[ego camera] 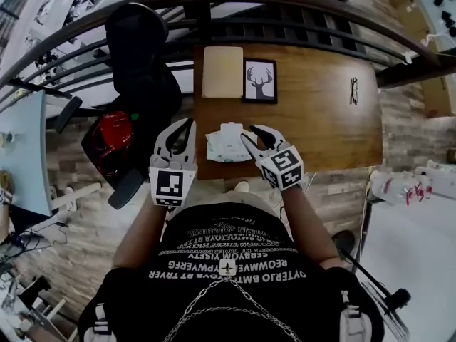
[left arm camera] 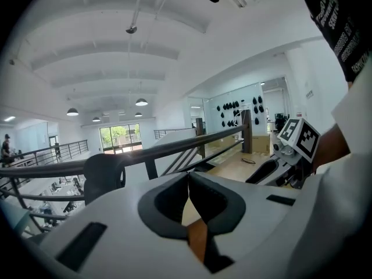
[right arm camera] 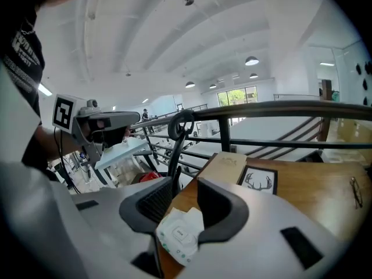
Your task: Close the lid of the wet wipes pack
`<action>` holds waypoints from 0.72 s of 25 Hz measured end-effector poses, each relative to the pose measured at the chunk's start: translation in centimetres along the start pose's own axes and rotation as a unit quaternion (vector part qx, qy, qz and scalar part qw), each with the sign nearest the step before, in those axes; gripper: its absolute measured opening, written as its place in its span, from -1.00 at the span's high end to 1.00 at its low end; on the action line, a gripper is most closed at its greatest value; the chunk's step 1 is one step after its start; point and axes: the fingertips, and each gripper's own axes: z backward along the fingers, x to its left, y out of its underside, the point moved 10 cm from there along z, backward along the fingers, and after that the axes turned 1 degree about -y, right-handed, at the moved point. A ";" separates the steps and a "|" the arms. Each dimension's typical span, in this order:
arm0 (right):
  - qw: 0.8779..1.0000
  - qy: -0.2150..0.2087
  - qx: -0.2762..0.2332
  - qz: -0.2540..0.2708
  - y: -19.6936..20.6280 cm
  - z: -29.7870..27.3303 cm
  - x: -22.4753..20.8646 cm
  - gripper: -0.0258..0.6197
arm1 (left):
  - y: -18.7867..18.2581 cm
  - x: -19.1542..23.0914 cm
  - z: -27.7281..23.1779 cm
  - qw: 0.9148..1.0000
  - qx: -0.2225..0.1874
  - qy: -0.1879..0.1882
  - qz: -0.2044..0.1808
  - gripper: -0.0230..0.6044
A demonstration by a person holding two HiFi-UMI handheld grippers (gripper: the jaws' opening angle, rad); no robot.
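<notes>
Now the wet wipes pack [ego camera: 228, 142] is lying at the near edge of the wooden table [ego camera: 320, 120], on the person's side of a framed deer picture [ego camera: 259, 81]. The right gripper [ego camera: 251, 134] is hovering at the pack's right end, its fingers standing apart with the pack showing between them, unpinched. The left gripper [ego camera: 188, 123] is hanging just left of the pack, its fingers closed tip to tip on nothing.

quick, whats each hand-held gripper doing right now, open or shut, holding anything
Left hand-held gripper: shut, empty.
Right hand-held gripper: open, gripping nothing; wipes pack seen past its jaws.
</notes>
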 end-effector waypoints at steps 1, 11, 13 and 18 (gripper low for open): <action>1.000 -0.001 0.008 -0.004 0.6 -0.5 -0.2 0.49 | 0.5 0.1 -0.4 1.000 0.005 0.003 0.002 0.84; 0.996 -0.021 0.081 -0.032 5.9 -6.4 -2.3 0.31 | 2.5 0.0 -3.0 0.999 0.025 0.033 0.014 0.84; 0.995 -0.023 0.095 -0.036 6.8 -7.5 -2.6 0.25 | 2.6 0.0 -3.0 0.999 0.024 0.036 0.014 0.84; 0.990 -0.018 0.132 -0.051 9.1 -9.8 -3.9 0.17 | 3.1 0.1 -2.4 0.999 0.031 0.036 0.017 0.84</action>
